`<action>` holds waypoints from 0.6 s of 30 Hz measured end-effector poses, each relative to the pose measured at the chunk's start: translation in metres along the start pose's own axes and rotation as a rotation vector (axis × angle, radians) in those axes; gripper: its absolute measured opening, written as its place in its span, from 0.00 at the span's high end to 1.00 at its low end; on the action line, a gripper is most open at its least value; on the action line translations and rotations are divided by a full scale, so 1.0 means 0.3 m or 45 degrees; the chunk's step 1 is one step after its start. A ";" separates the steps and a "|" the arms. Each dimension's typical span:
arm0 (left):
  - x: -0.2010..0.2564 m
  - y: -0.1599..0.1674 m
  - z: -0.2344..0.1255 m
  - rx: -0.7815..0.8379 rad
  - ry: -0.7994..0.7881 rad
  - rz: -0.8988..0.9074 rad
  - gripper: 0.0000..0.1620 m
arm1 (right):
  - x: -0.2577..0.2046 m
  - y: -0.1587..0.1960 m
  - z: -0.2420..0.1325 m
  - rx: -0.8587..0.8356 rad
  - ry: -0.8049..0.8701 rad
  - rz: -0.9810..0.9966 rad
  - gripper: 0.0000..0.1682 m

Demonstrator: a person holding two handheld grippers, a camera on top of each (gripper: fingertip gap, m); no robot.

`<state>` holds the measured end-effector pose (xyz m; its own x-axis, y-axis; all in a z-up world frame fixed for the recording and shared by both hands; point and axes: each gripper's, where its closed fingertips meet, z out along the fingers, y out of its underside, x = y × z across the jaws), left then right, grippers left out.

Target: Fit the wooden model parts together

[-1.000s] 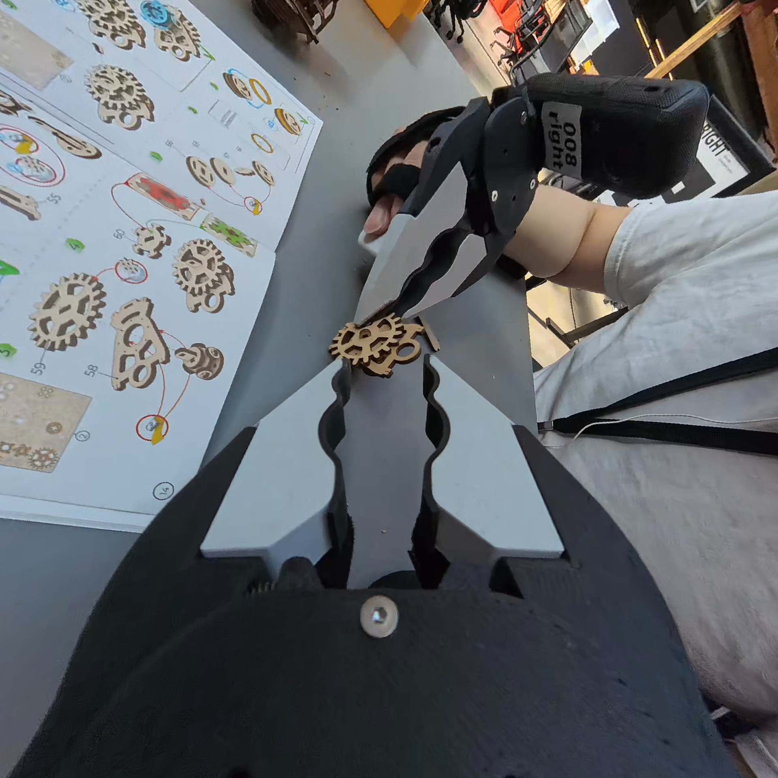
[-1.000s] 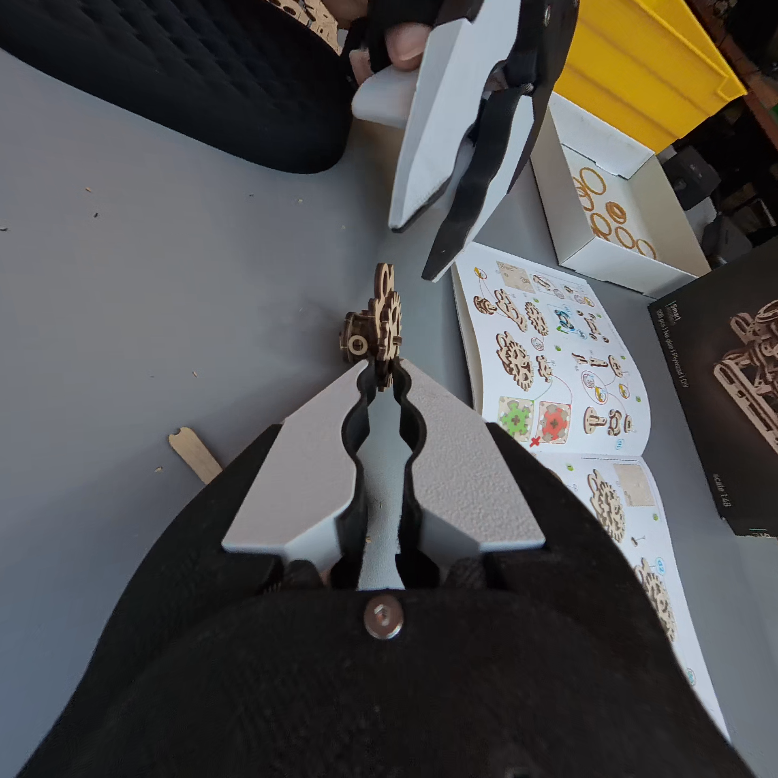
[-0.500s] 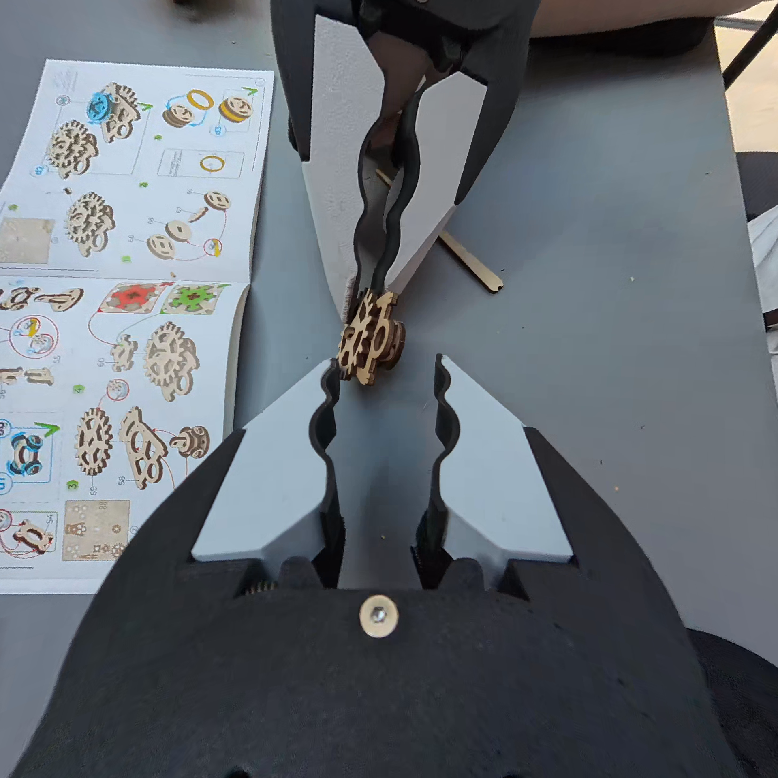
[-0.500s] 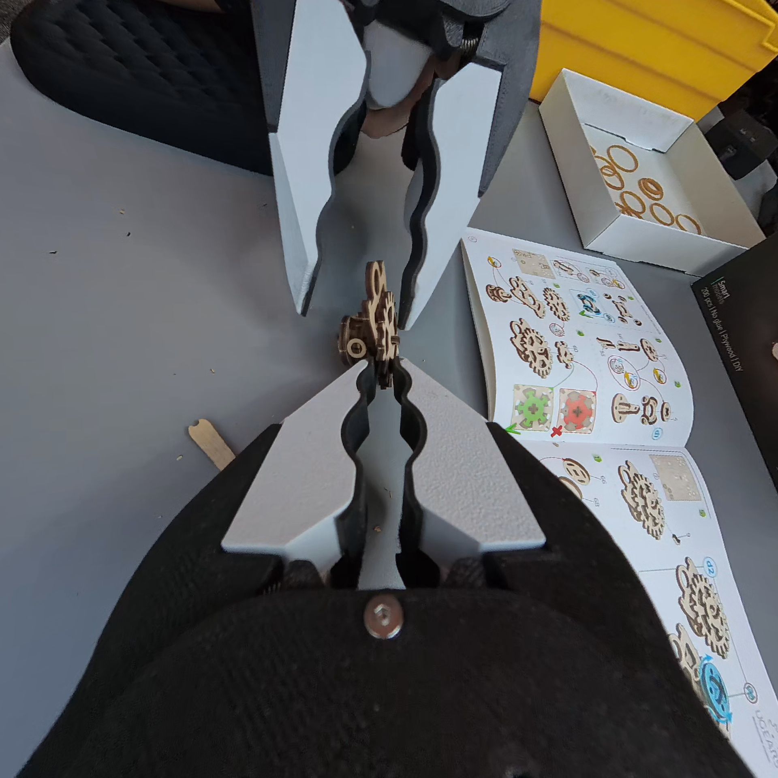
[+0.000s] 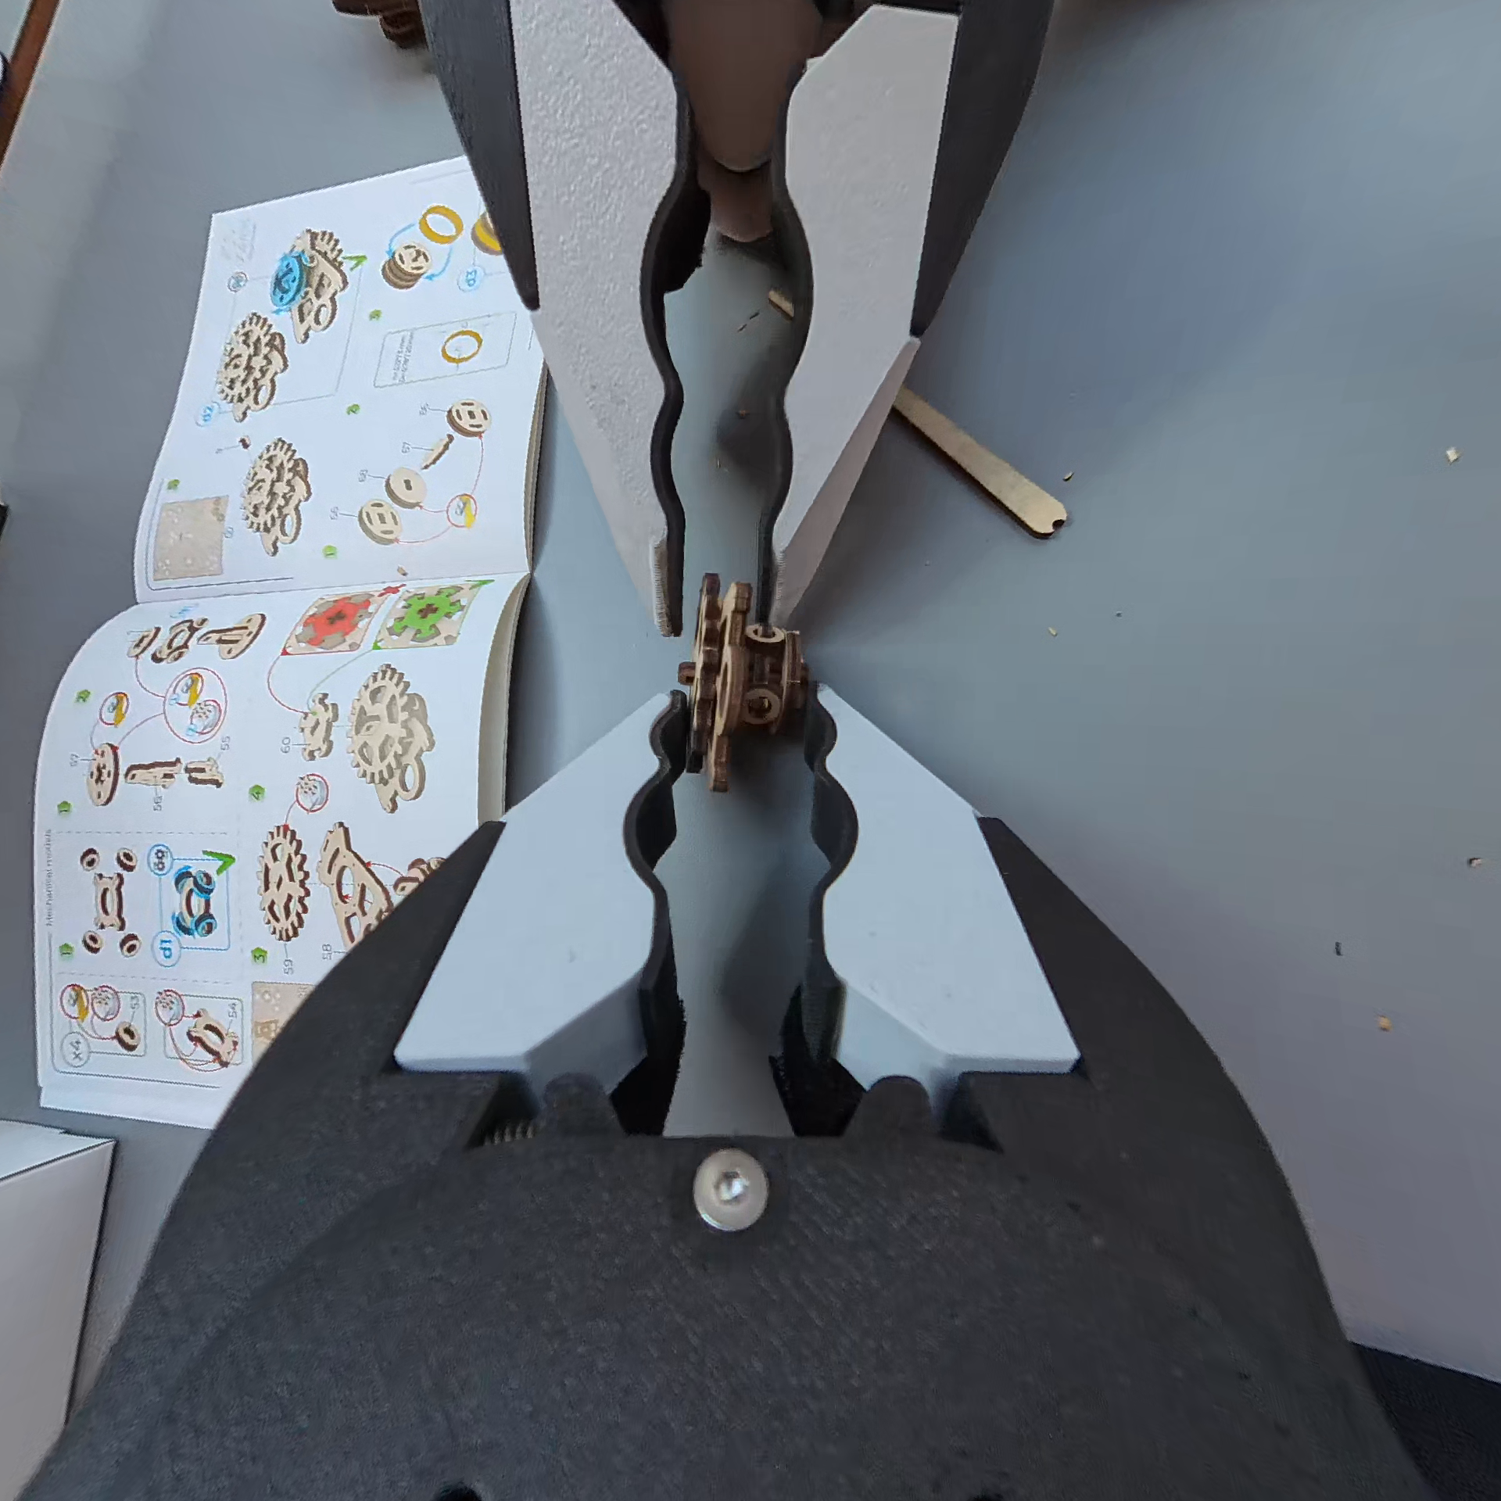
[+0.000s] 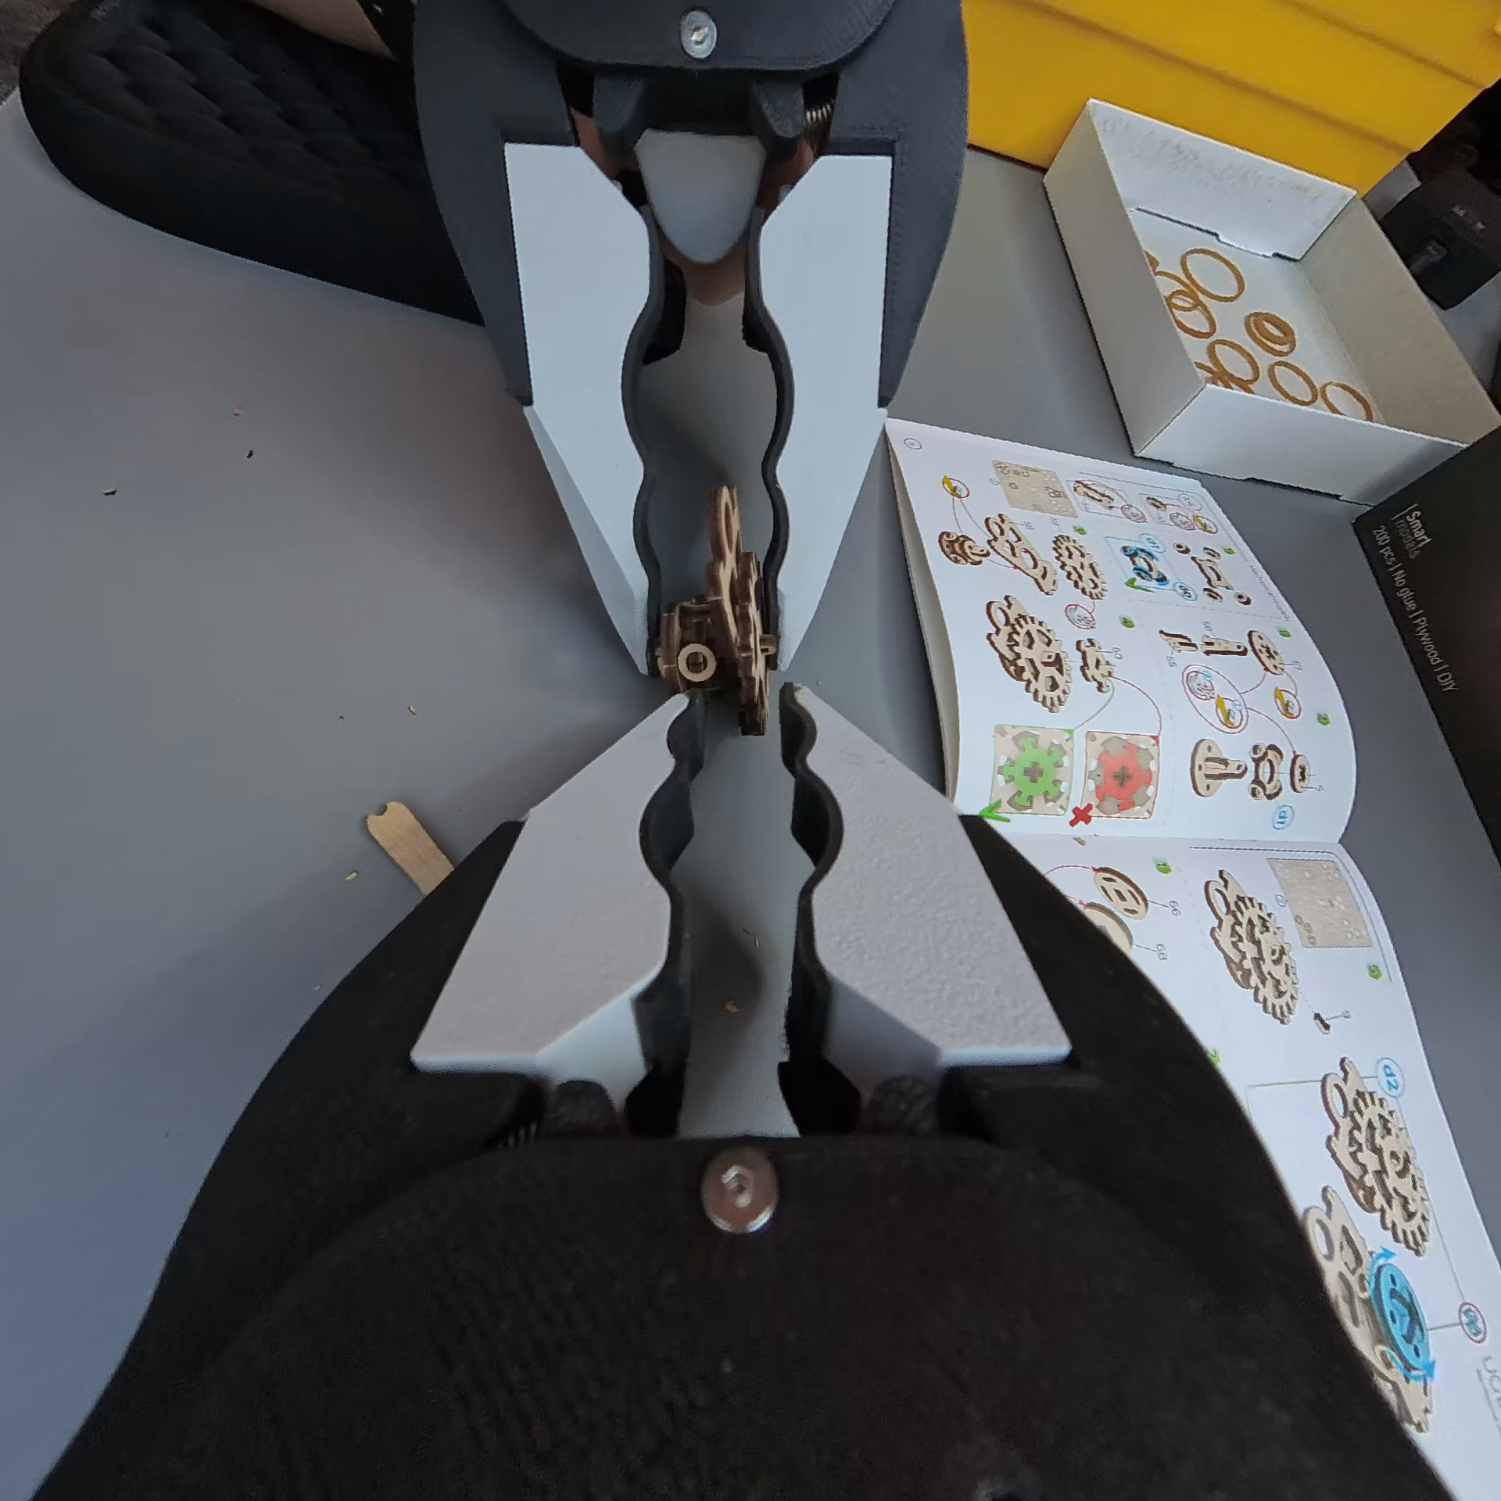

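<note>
Now the left gripper (image 5: 743,719) clamps its jaws on the wooden gear assembly (image 5: 743,678) above the grey table (image 5: 1218,731), while the right gripper (image 6: 735,707) stands narrowly parted, touching it. Any twist could pop the press-fit hub loose.

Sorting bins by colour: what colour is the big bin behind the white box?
Yellow bin, clearest in the right wrist view.

grey table (image 6: 203,650) | instruction booklet (image 6: 1137,690) | wooden stick (image 5: 975,467) | white box (image 6: 1202,439)
</note>
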<state>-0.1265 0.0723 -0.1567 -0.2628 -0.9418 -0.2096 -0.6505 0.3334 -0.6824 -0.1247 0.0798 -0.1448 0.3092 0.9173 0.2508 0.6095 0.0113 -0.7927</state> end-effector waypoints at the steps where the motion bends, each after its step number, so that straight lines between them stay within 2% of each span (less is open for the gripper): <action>1: 0.001 0.000 -0.001 0.006 0.009 -0.004 0.83 | -0.001 -0.002 -0.002 0.005 0.005 -0.011 0.89; 6: 0.003 0.001 -0.001 0.005 0.007 0.013 0.84 | 0.007 0.018 -0.016 -0.076 0.036 -0.054 0.82; 10: 0.001 0.002 -0.001 0.008 -0.001 0.027 0.84 | -0.009 -0.024 -0.030 0.017 -0.005 -0.002 0.77; 13: 0.002 -0.001 0.001 0.019 0.006 0.014 0.84 | -0.008 -0.012 0.000 -0.062 0.052 -0.084 0.77; 15: 0.001 0.000 0.001 0.022 0.009 0.011 0.83 | -0.016 -0.008 0.016 -0.084 0.063 -0.131 0.85; 18: 0.001 0.001 0.000 0.031 0.018 -0.005 0.83 | -0.021 -0.010 0.021 -0.067 0.053 -0.129 0.86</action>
<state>-0.1268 0.0720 -0.1568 -0.2708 -0.9423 -0.1971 -0.6342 0.3286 -0.6999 -0.1331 0.0764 -0.1474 0.2736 0.8952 0.3518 0.6762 0.0811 -0.7322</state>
